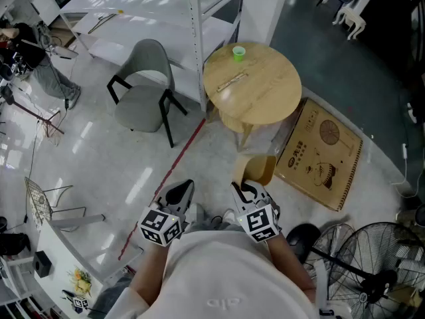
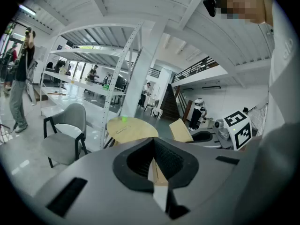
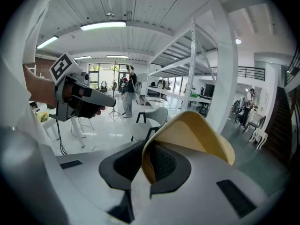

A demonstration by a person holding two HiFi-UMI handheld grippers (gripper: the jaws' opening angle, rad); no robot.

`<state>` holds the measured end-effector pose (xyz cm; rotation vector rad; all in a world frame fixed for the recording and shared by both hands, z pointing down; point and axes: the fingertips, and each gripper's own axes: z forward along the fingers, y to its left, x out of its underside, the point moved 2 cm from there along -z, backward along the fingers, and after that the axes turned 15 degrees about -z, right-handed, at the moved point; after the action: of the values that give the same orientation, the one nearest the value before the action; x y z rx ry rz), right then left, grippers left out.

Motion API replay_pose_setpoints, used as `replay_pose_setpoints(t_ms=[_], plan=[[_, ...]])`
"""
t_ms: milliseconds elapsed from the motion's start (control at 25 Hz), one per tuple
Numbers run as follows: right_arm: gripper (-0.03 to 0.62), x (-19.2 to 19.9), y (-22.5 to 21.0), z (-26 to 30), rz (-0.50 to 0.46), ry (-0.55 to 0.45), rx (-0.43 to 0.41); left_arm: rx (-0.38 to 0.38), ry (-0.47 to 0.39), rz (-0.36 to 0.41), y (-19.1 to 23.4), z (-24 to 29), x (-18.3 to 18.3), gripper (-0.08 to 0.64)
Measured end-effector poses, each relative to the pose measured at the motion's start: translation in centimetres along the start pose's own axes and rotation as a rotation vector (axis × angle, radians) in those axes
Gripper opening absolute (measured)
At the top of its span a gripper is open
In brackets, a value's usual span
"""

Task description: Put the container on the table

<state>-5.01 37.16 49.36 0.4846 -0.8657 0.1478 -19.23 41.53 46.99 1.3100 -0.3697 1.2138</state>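
A tan paper container (image 1: 257,168) hangs over the floor in front of me, short of the round wooden table (image 1: 262,102). My right gripper (image 1: 244,190) is shut on its near wall; in the right gripper view the wall (image 3: 192,139) runs between the dark pads (image 3: 166,165). My left gripper (image 1: 180,190) is level with it to the left, jaws together and holding nothing. In the left gripper view the table (image 2: 126,128) lies ahead and the container (image 2: 180,130) to the right.
A green cup (image 1: 239,53) and a thin strip (image 1: 231,80) lie on the table. A grey chair (image 1: 143,95) stands left of it, beside a white rack post (image 1: 196,38). A printed cardboard box (image 1: 319,155) lies right; fans (image 1: 378,264) stand at lower right.
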Motion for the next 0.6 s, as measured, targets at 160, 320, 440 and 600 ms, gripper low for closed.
replay_pose_setpoints(t_ms=[160, 320, 440, 600], plan=[[0.066, -0.5, 0.0, 0.7, 0.011, 0.010, 0.021, 0.024, -0.002, 0.014, 1.1, 0.2, -1.1, 0.015], [0.066, -1.4, -0.3, 1.8, 0.019, 0.022, 0.051, 0.049, -0.011, 0.021, 2.6, 0.1, -2.3, 0.015], [0.066, -2.0, -1.1, 2.6, 0.044, 0.027, 0.102, 0.072, -0.018, 0.041, 4.1, 0.0, -3.6, 0.015], [0.066, -2.7, -2.7, 3.4, 0.081, 0.029, 0.169, 0.117, -0.025, 0.065, 5.7, 0.4, -5.5, 0.015]])
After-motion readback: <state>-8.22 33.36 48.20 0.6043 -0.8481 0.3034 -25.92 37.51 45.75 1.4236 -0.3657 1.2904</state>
